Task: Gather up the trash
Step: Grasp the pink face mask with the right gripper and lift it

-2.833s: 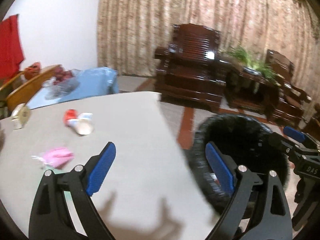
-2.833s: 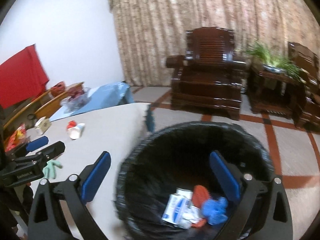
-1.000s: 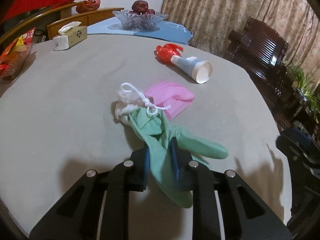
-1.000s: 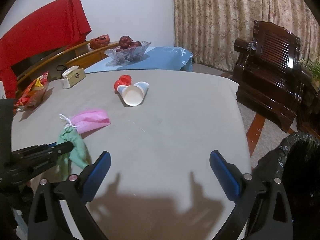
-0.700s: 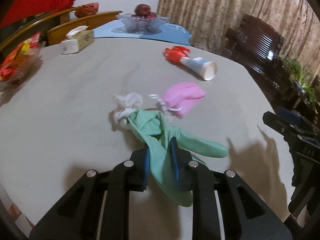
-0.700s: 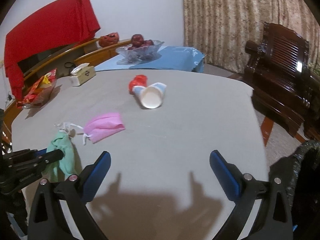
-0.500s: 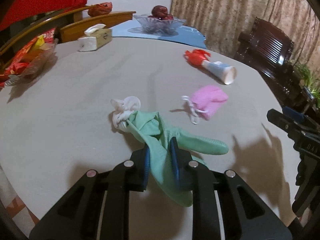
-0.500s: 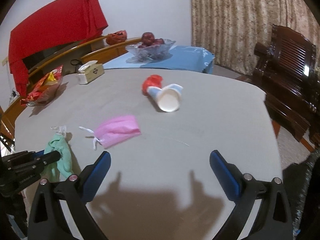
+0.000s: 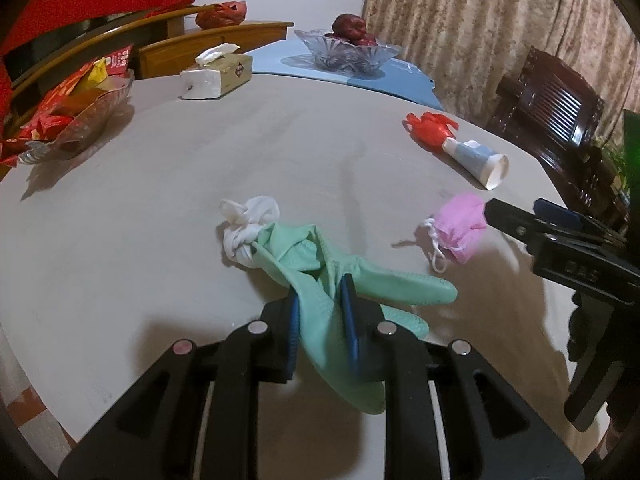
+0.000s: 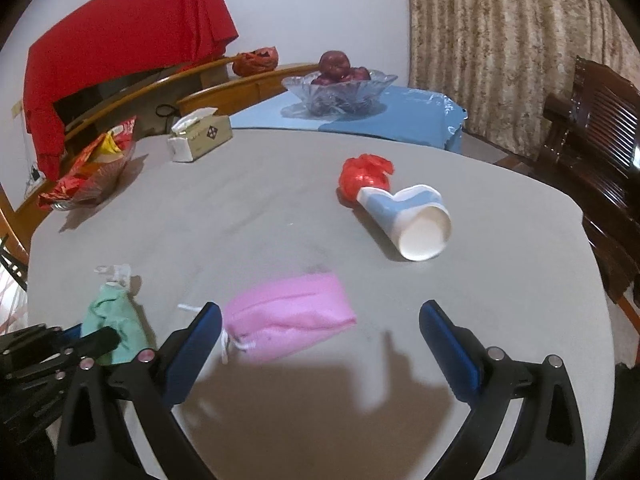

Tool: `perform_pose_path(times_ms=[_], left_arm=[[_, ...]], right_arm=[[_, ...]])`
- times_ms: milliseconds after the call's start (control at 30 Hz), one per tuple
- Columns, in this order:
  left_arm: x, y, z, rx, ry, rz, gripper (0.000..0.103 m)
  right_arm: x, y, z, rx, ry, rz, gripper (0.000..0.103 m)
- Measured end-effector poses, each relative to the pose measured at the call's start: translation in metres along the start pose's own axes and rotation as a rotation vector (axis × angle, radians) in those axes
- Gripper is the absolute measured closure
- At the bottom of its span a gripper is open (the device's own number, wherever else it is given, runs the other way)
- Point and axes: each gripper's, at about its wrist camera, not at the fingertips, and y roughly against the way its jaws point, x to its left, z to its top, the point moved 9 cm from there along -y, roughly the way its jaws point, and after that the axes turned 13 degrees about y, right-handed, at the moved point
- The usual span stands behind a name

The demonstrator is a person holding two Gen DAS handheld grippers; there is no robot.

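Left tool (image 9: 320,312) clamps green glove (image 9: 360,280); right tool (image 10: 320,334), jaws wide, nears pink mask (image 10: 290,316) at lower centre. Should straddle the mask's body, pressing to table (image 10: 240,208) before closing.

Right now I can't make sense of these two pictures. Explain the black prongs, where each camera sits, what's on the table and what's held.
The prongs are two-finger grippers, hand-held, each with a camera looking along its fingers. In the left-wrist view, the left gripper is shut on a green glove knotted to a white rag. In the right-wrist view, the right gripper is open and empty, near a pink mask. The grey table also holds a paper cup, red wrapper, tissue box and snack basket.
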Motion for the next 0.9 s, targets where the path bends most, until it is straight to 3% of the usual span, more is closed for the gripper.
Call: perform_pose_path(times_ms=[300,367,433,700,900], left_arm=[[0.006,-0.005,0.002,-0.002,0.008,0.005,0.085],[0.008,-0.007,0.002,-0.001,0.011,0.007,0.085],[0.009,-0.007,0.002,0.0,0.012,0.008,0.085],[0.004,-0.004,0.004,-0.01,0.015,0.009,0.085],[-0.009,0.005,0.008,-0.03,-0.003,-0.003,0.085]], right_arm=[[0.008,-0.026,-0.011,0.069,0.003,0.034,0.007],[0.012,-0.03,-0.015,0.088,0.009,0.056,0.012],[0.016,-0.033,-0.019,0.105,0.009,0.082,0.027],[0.02,-0.027,-0.015,0.093,0.007,0.124,0.067],[0.016,-0.003,-0.005,0.038,0.017,0.117,0.073]])
